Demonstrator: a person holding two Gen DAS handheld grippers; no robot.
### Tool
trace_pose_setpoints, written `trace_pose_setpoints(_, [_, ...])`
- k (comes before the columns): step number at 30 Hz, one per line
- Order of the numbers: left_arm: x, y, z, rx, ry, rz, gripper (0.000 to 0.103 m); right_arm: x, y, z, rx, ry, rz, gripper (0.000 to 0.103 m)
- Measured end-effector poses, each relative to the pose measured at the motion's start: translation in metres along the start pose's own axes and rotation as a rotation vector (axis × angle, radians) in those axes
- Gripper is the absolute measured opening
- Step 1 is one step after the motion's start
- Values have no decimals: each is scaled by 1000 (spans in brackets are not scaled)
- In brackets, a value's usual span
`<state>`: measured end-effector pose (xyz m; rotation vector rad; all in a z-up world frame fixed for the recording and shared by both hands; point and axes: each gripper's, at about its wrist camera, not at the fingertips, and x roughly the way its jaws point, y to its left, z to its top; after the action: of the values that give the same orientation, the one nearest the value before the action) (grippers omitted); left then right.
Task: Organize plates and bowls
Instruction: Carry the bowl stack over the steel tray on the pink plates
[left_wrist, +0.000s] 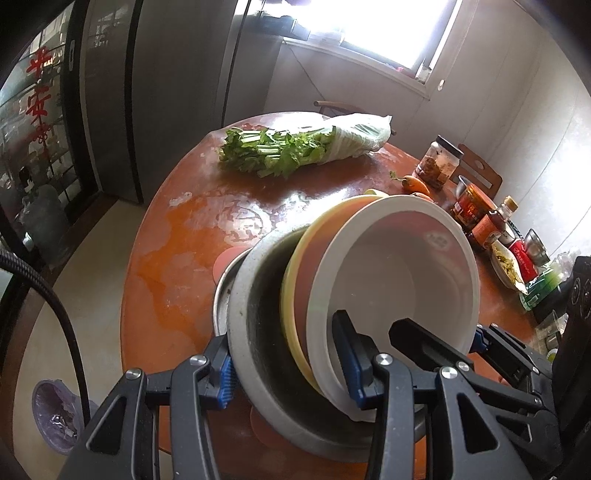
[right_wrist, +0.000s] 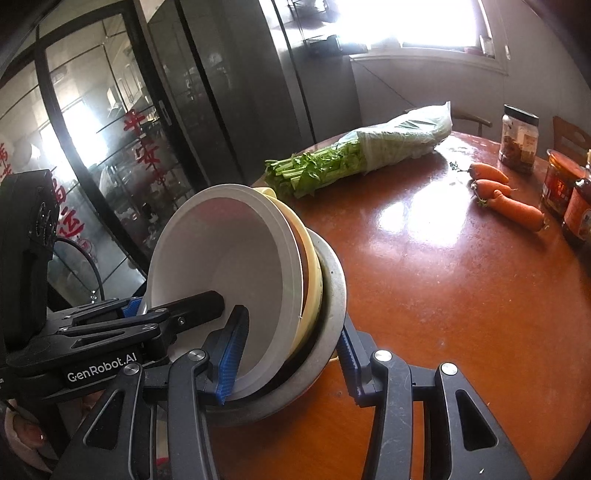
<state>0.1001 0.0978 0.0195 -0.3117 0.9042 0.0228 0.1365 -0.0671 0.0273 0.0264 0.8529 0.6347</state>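
Observation:
A nested stack of bowls is held tilted over the round brown table (left_wrist: 184, 236): a white bowl (left_wrist: 399, 266) innermost, a yellow bowl (left_wrist: 295, 266) around it, a metal bowl (left_wrist: 251, 325) outermost. My left gripper (left_wrist: 284, 373) clamps the stack's rim, one finger outside the metal bowl, one inside the white bowl. My right gripper (right_wrist: 288, 354) clamps the same stack (right_wrist: 236, 258) from the other side. The right gripper also shows in the left wrist view (left_wrist: 443, 339), and the left gripper in the right wrist view (right_wrist: 173, 306). A metal plate (left_wrist: 223, 288) and something pink lie under the stack.
A bagged bunch of celery (left_wrist: 295, 147) lies at the table's far side. Carrots (right_wrist: 506, 199), jars and sauce bottles (left_wrist: 439, 162) stand along the right edge. A glass door and tall cabinet are to the left. A bin (left_wrist: 55, 417) stands on the floor.

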Motion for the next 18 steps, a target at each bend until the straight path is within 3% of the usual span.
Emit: trace_pose_setpoints(18, [5,5,-3,8,-3,26,47,12,4,-2,5,34,-3,49])
